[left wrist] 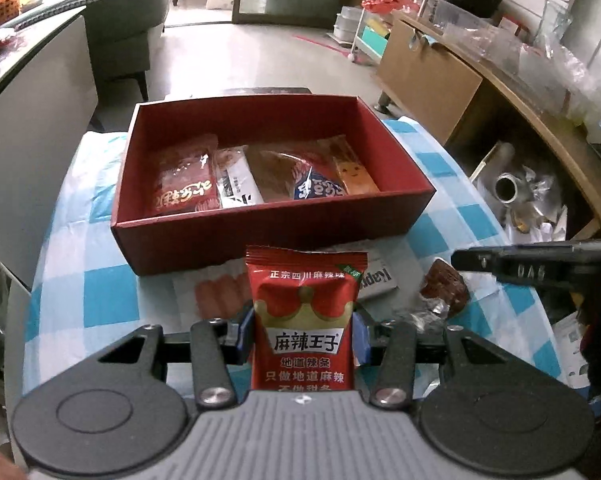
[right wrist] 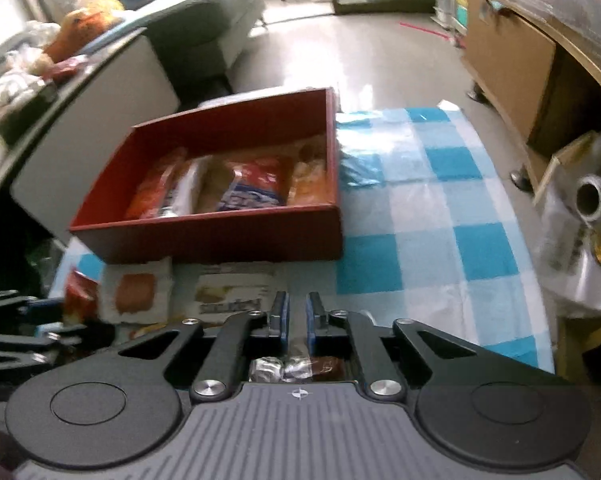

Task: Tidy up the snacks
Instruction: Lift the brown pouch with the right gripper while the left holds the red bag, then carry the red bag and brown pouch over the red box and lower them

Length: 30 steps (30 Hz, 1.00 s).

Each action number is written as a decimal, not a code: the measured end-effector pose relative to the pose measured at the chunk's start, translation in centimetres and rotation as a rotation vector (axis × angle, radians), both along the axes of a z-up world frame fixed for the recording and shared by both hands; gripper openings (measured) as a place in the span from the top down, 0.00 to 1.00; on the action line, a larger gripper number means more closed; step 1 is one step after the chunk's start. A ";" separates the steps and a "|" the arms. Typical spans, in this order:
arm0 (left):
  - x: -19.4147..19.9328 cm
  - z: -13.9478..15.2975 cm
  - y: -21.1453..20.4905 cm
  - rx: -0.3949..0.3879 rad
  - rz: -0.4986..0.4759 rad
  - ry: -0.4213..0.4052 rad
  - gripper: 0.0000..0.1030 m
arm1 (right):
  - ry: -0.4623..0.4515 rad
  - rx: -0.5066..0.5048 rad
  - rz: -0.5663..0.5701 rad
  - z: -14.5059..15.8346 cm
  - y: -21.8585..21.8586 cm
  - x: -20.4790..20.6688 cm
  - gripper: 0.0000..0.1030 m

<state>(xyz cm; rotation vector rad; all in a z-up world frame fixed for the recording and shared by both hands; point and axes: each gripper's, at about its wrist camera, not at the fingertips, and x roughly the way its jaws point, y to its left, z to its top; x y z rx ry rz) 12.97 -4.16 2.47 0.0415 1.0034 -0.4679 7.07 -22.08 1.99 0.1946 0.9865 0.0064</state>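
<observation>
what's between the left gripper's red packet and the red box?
In the left wrist view, a white-wrapped snack with an orange filling and a white "Happy" packet lie on the checked cloth between the red packet and the red box.

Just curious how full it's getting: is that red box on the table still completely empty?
No, the red box already holds several snack packets lying side by side along its floor.

Upright red spicy-strip packet [left wrist: 304,320], open red box [left wrist: 204,232] holding five snack packs
</observation>
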 end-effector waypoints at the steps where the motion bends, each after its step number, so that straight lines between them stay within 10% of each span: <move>1: 0.0 -0.1 0.0 0.002 -0.002 0.004 0.60 | 0.009 -0.039 0.016 -0.2 0.3 -0.2 0.72; 8: -0.1 -1.3 0.7 -0.001 -0.009 0.053 0.60 | 0.165 -0.078 0.060 -2.9 0.0 -0.9 0.36; 12: 0.6 -1.7 0.8 -0.012 0.009 0.085 0.60 | 0.202 0.238 -0.083 -4.5 -2.1 -0.5 0.38; 21: 0.7 -1.8 1.2 -0.017 -0.004 0.106 0.59 | 0.155 -0.203 0.074 -5.9 5.3 2.2 0.39; 30: 0.3 -1.1 1.2 -0.036 -0.018 0.080 0.59 | 0.164 -0.096 0.082 -4.1 3.3 -0.7 0.55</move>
